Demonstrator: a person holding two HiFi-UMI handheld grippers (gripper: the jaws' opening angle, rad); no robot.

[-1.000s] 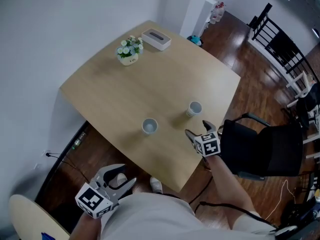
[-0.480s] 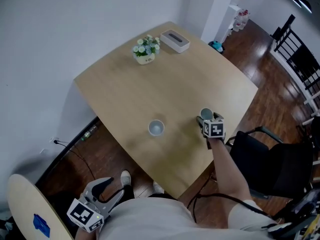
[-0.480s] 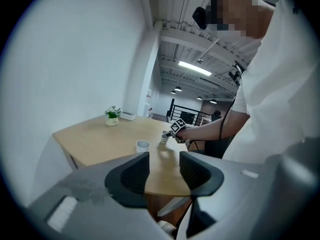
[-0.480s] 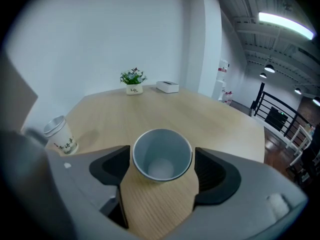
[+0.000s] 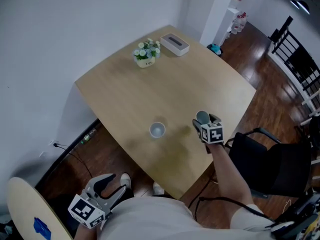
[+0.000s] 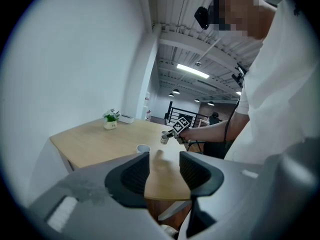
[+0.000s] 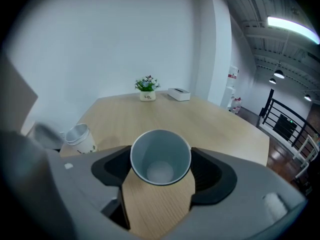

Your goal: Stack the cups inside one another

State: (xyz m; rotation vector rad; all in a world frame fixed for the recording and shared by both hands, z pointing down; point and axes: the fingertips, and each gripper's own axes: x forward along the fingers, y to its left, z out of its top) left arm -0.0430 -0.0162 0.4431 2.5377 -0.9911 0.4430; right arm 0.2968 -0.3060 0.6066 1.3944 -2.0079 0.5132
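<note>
left gripper [image 5: 111,188] hangs low beside the person's body, off the counter [image 5: 150,89], its fingers wide with nothing between them. right gripper [image 5: 205,123] is over the counter's near right part, fingers closed on a pale cup [image 7: 160,156] with its open mouth showing. a second cup [image 5: 157,130] stands upright to its left, apart. at the far edge, a small flower pot [image 5: 146,51] sits beside a white box [image 5: 175,44].
</note>
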